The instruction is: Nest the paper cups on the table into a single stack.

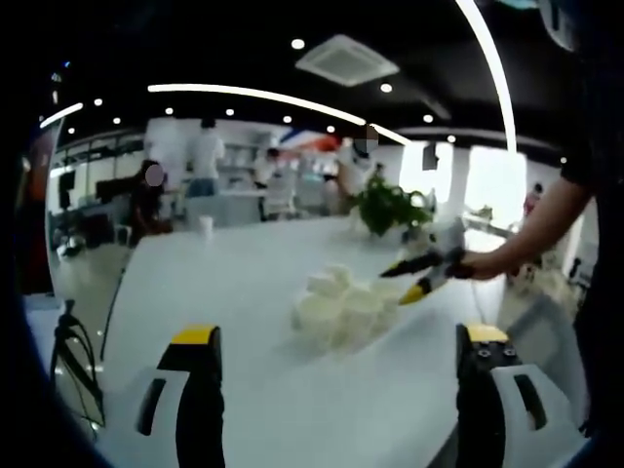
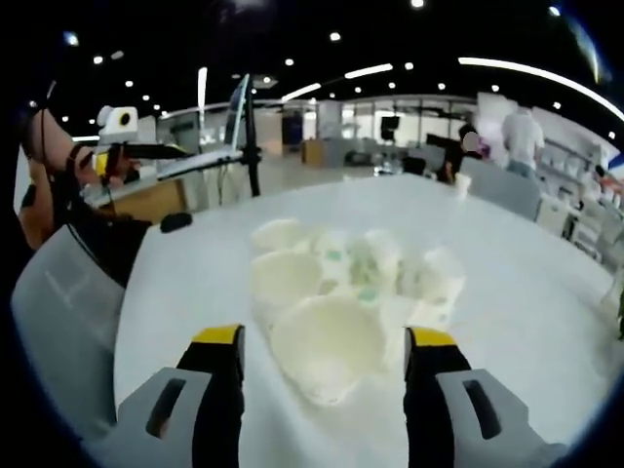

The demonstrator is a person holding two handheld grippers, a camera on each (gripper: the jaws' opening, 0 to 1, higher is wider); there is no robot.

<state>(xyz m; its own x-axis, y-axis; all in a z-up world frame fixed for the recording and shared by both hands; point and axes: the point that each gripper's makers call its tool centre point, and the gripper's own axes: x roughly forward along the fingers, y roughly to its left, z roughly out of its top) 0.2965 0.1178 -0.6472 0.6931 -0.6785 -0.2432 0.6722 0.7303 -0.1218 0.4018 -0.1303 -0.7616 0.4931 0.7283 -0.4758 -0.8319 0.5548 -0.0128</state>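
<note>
Several white paper cups (image 1: 343, 304) lie bunched together in a loose cluster on the white table (image 1: 244, 283). My left gripper (image 1: 340, 335) is open, short of the cluster and above the table. The right gripper (image 1: 421, 276) reaches in from the right, held by a hand, with its yellow-tipped jaws apart just right of the cups. In the right gripper view the cups (image 2: 390, 268) lie directly ahead, and my right gripper (image 2: 324, 337) is open with the nearest cup (image 2: 327, 356) showing between its jaws, not clamped. The left gripper (image 2: 146, 151) is far off at the left.
A potted plant (image 1: 390, 207) and a lone cup (image 1: 206, 224) stand at the table's far side. Cables (image 1: 73, 351) hang off the left edge. A monitor stand (image 2: 249, 136), a small black object (image 2: 175, 221) and a grey chair (image 2: 58, 292) are nearby. People stand in the background.
</note>
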